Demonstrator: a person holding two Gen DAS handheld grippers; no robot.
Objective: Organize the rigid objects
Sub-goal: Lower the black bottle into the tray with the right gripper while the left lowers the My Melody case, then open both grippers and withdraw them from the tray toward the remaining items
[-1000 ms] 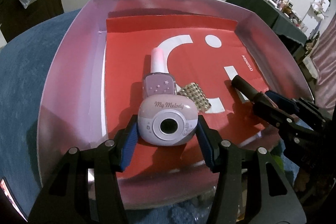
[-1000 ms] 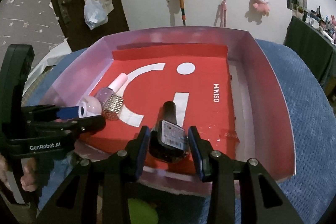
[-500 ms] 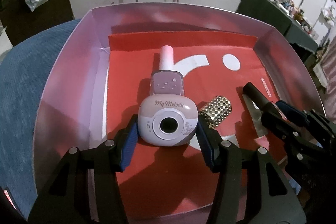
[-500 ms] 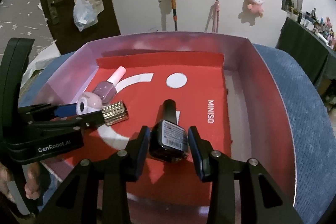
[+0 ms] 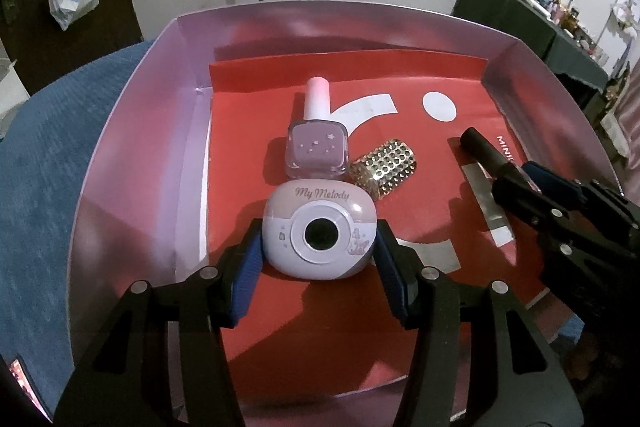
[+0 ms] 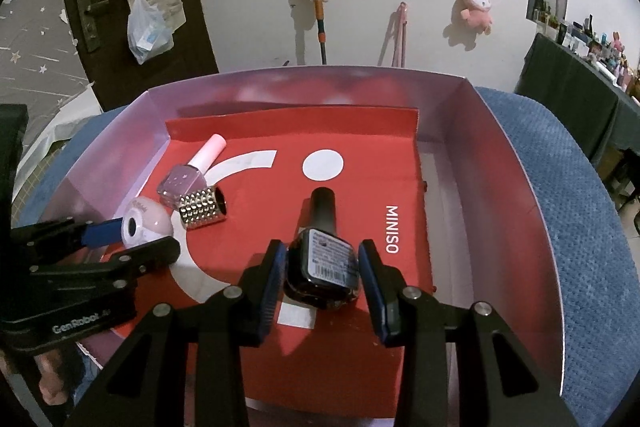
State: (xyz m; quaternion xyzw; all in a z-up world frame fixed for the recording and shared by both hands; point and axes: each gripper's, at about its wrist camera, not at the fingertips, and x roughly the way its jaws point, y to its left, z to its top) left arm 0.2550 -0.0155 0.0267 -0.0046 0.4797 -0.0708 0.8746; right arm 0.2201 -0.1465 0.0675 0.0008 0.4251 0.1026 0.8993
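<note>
**Two grippers, each clamped on one item over the tray**

The left gripper (image 5: 319,259) has its blue pads pressed on a rounded, glossy lilac toy camera (image 5: 319,233), low over the red paper liner (image 6: 360,139) of a shallow pink-walled tray (image 5: 132,131). The right gripper (image 6: 323,277) is clamped on a dark, squarish nail polish bottle (image 6: 322,267) with a black cap. Two loose items lie on the liner beside the toy camera: one pink nail polish bottle (image 5: 317,151) with star print, and one gold perforated cylinder (image 5: 385,169). The tray rests on blue textured fabric (image 6: 580,247).
</note>
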